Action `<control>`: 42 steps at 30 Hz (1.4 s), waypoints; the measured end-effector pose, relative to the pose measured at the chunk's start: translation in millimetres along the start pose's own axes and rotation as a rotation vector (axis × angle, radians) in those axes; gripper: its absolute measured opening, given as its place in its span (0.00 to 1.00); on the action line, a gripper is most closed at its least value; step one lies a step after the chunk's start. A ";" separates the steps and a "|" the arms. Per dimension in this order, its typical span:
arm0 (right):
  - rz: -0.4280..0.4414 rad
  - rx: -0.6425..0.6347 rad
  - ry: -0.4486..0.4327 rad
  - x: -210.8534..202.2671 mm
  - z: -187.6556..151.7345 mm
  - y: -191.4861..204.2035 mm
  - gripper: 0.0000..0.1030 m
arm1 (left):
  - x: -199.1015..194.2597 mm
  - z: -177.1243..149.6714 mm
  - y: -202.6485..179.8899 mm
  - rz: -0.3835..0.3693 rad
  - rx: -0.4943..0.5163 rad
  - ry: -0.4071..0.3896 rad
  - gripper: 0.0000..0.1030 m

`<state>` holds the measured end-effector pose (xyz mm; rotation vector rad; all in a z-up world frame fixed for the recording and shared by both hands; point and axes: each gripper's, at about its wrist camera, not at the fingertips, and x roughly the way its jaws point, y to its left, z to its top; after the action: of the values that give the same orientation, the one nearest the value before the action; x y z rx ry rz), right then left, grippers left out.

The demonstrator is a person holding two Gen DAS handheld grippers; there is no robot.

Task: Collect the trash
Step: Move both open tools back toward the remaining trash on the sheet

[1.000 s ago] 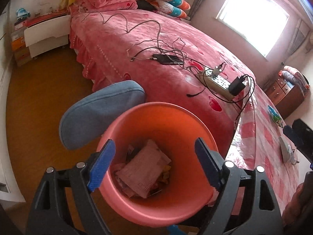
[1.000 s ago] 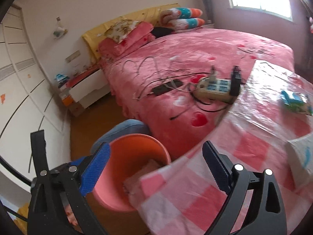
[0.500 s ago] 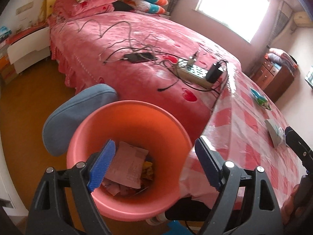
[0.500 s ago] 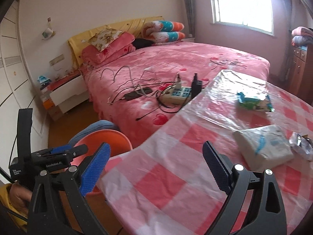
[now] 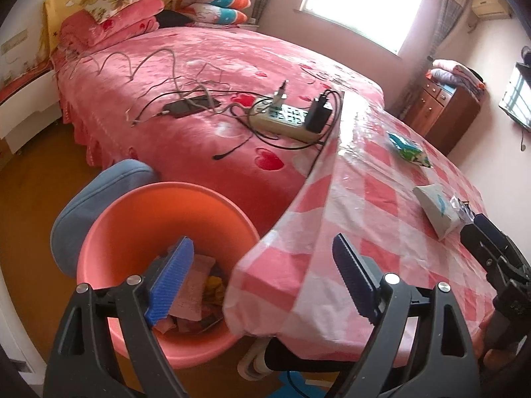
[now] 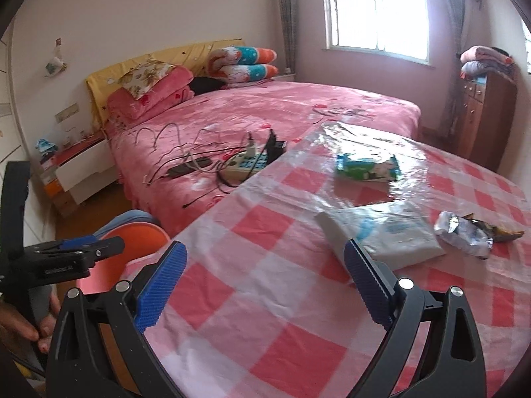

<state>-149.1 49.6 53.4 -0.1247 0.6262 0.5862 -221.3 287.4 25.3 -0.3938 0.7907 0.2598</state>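
Observation:
An orange bin (image 5: 159,219) with paper trash inside stands on the floor beside the checked table (image 5: 381,219); its rim also shows in the right wrist view (image 6: 139,238). My left gripper (image 5: 262,282) is open and empty, above the bin's near edge and the table corner. My right gripper (image 6: 265,285) is open and empty over the table. On the table lie a crumpled silver wrapper (image 6: 464,233), a white tissue pack (image 6: 385,235) and a green-blue packet (image 6: 366,167). The wrapper (image 5: 463,207) lies beside the tissue pack (image 5: 438,209) in the left wrist view.
A pink bed (image 5: 232,76) behind the table carries a power strip (image 5: 285,122), a phone and tangled cables. A blue cushioned seat (image 5: 96,192) stands behind the bin. A wooden dresser (image 6: 484,116) stands far right, a white nightstand (image 6: 83,165) far left.
Both grippers have swung right, from over the bin towards the table. The wrapper and tissue pack have come closer in the right wrist view. Both stay open.

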 end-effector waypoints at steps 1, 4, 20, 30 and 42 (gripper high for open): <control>-0.005 0.005 -0.005 -1.5 -0.6 -3.8 0.92 | 0.1 0.9 -3.4 -0.001 0.005 -0.002 0.85; -0.019 0.022 -0.013 -3.6 -1.9 -13.7 0.92 | -1.2 2.0 -13.5 -0.005 0.017 -0.004 0.86; -0.095 0.121 -0.033 -15.1 -14.5 -74.2 0.92 | 4.0 -5.5 -67.4 -0.014 0.118 0.026 0.86; -0.121 0.201 -0.041 -25.2 -20.5 -112.9 0.92 | 8.4 -9.3 -105.2 -0.034 0.194 0.039 0.86; -0.161 0.285 -0.038 -32.7 -28.0 -154.0 0.92 | 14.5 -14.4 -140.8 -0.056 0.260 0.055 0.86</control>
<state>-100.0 -102.0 40.3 0.1023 0.6499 0.3385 -168.5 156.1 40.0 -0.1781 0.8539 0.0920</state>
